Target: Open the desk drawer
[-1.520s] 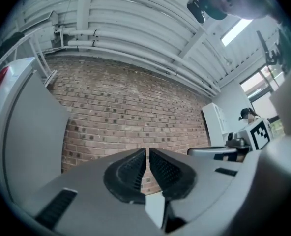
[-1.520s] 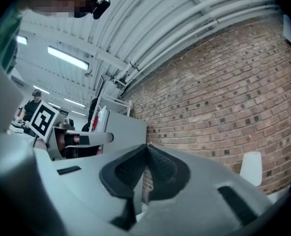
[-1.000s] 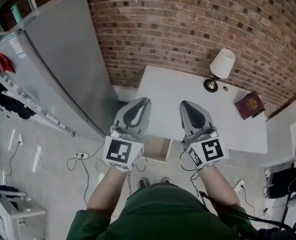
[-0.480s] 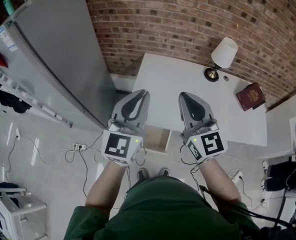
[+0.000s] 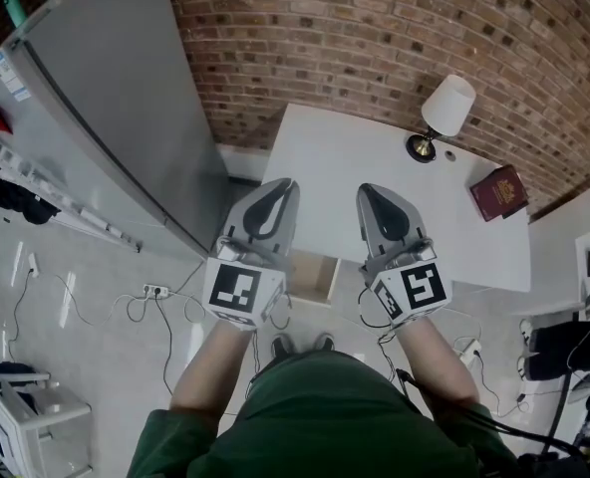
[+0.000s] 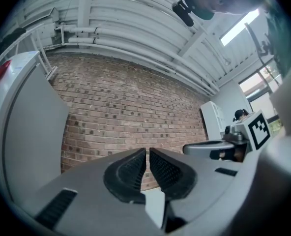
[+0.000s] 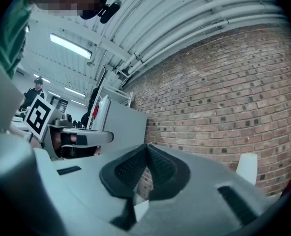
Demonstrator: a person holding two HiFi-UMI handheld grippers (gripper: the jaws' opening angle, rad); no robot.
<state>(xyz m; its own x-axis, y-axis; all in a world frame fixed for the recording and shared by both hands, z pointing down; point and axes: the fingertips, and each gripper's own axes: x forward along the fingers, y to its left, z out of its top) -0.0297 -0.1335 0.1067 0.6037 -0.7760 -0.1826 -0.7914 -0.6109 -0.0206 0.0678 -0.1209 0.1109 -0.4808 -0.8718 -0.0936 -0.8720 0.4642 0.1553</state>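
One open drawer juts from the white desk toward the person; two grippers, left and right, both clenched empty, above the desk's near edge.

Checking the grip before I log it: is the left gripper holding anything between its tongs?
No, the tongs of the left gripper sit closed together with nothing between them, only the brick wall beyond.

wall: red-brown brick, pale mortar
desk: white
lamp: white shade, dark base
book: dark red, gold emblem
left gripper: grey shell, black-and-white marker squares
pads: black, ribbed
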